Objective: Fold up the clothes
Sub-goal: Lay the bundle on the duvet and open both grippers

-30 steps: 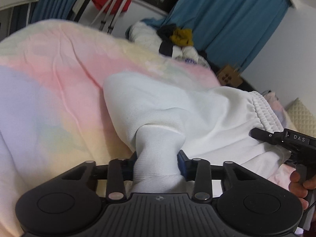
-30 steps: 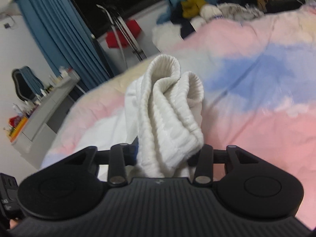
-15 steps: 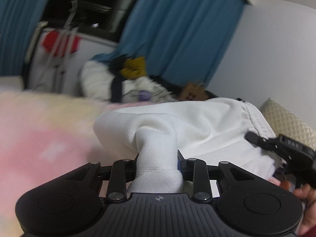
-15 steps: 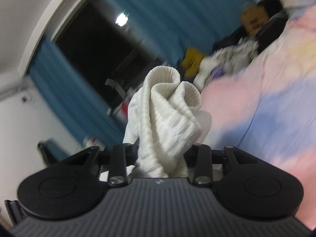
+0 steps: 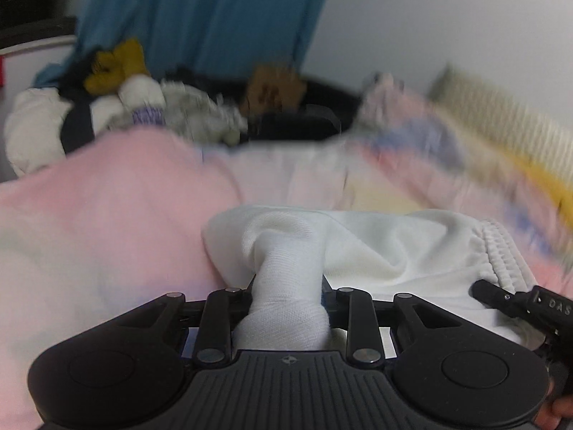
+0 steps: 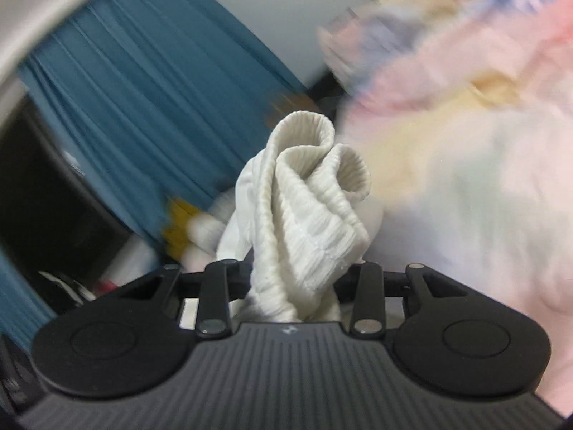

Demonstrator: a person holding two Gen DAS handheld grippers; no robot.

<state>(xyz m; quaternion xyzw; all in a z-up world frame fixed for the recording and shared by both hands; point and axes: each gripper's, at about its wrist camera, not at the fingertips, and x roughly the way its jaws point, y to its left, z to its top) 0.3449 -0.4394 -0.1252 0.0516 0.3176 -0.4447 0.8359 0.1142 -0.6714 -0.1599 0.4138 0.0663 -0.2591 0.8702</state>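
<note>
Above the pastel bed [image 5: 107, 215], both hand-held grippers, left [image 5: 286, 297] and right [image 6: 293, 279], stay clamped on the white garment [image 5: 376, 247], now swung right toward the pillow end, mid-fold.

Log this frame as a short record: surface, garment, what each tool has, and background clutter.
surface: pastel bedspread, pink, yellow and blue patches
garment: white garment with a gathered ribbed band at its edge
left tool: clamped on a bunched plain part of the garment
right tool: clamped on a bunched ribbed cuff
background: blue curtain, clothes pile beyond the bed
image quality: background blurred
</note>
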